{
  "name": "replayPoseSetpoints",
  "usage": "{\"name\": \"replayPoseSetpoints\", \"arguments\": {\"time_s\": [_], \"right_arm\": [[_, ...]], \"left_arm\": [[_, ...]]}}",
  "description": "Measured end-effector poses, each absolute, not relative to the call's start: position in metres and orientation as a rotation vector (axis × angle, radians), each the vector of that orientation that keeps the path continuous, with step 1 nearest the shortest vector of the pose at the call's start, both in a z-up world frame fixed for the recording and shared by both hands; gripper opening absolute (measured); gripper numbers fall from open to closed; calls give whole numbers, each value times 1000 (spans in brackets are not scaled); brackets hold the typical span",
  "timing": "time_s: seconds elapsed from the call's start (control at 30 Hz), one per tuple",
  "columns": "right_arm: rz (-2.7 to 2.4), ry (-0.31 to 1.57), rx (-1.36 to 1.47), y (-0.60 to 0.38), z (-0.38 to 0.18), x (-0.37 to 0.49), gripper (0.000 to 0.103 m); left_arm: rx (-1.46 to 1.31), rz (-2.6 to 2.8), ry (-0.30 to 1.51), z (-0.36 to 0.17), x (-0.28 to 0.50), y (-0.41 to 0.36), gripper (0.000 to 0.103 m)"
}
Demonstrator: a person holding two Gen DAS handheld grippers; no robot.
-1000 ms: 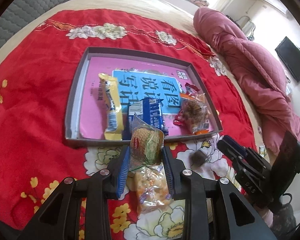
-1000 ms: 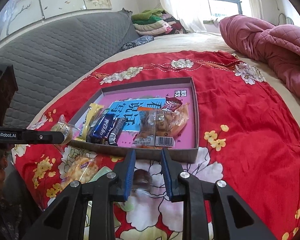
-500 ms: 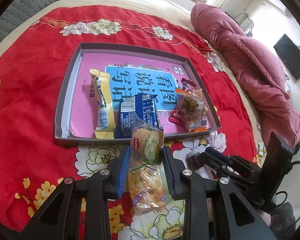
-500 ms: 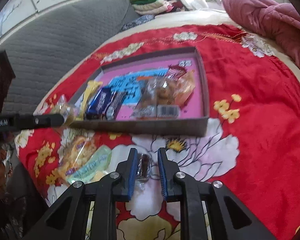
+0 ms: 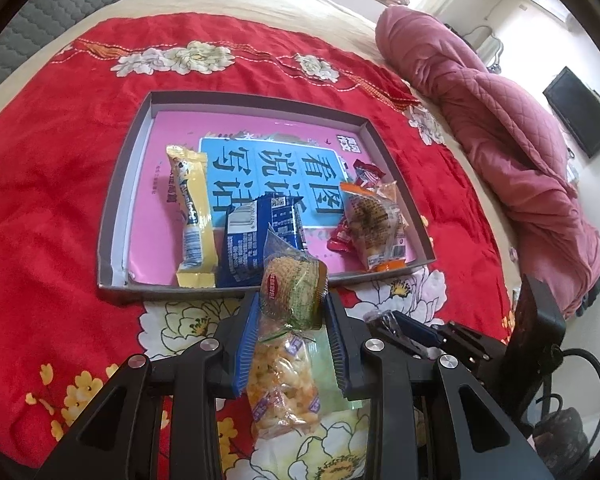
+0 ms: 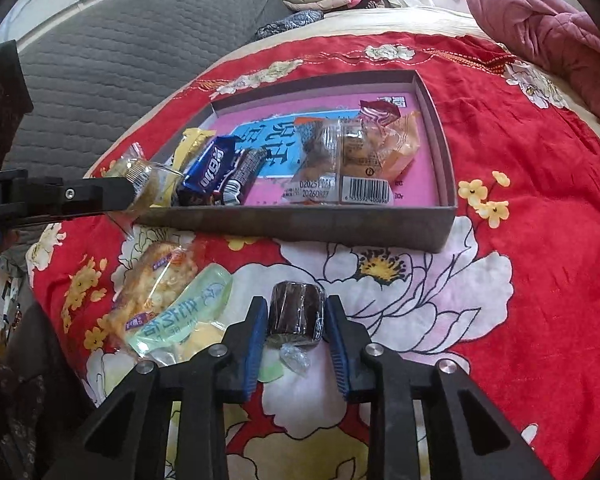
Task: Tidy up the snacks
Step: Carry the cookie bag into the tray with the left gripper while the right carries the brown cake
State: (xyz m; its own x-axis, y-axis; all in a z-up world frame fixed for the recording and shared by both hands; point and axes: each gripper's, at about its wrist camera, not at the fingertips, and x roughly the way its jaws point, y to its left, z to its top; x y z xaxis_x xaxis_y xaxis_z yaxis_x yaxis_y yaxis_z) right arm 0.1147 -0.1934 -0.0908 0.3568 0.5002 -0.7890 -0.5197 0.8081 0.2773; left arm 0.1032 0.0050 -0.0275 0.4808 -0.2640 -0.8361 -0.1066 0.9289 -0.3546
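My left gripper is shut on a round noodle-cake snack in clear wrap, held just above the near wall of the grey tray. From the right wrist view that gripper comes in from the left at the tray's near corner. My right gripper has a dark brown wrapped cake between its blue pads, low over the red flowered blanket. Both pads touch the cake while the jaws are opening slightly. In the tray lie a yellow bar, a blue pack, a bread pack and a red candy.
A puffed-corn pack and a pale green pack lie on the blanket near the tray's front wall. A pink quilt is bunched at the right. A grey padded headboard stands at the left.
My right gripper has tipped down and moved forward, so the dark cake that lay ahead of its fingertips is now between them. The left gripper has kept its snack and barely moved.
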Motion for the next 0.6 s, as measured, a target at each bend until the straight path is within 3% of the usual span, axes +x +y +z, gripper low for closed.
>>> {"name": "replayPoseSetpoints", "arguments": {"time_s": [0.3, 0.6], "right_arm": [[621, 812, 80, -213, -51, 121, 30], [564, 797, 126, -223, -49, 142, 30]], "left_arm": [[-385, -104, 1046, -19, 117, -1, 34], [-370, -105, 1049, -21, 137, -14, 34]]}}
